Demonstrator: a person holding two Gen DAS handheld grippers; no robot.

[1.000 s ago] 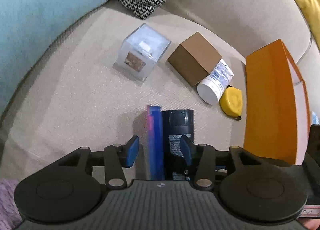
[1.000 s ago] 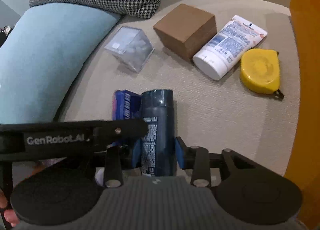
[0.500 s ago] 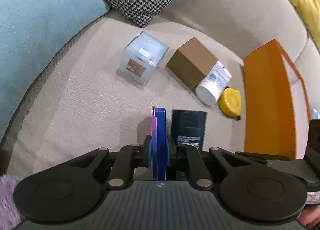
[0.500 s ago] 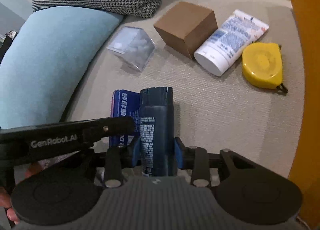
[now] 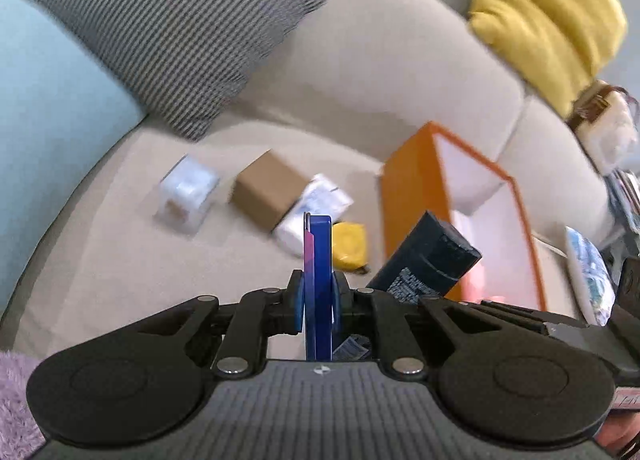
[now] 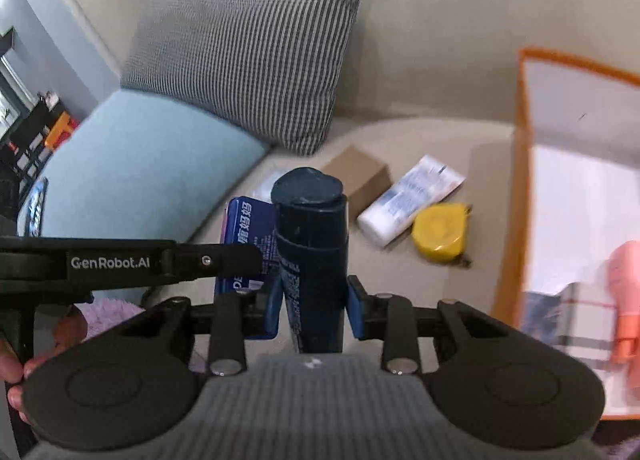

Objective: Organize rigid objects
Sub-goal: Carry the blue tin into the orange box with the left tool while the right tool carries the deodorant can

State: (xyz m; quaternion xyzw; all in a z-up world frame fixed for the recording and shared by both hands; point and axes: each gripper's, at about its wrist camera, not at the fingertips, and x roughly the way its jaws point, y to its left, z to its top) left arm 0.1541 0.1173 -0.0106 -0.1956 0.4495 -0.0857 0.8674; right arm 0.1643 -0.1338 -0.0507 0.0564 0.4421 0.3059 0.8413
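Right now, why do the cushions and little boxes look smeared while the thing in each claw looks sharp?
Left wrist view: motion blur smears the striped cushion, brown box and clear box, while the blue box in the left gripper stays crisp. Right wrist view: the same, the dark bottle sharp, the sofa soft; the fisheye lens bends the orange box.

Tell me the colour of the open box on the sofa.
Orange outside, white inside; the open box shows best in the right wrist view.
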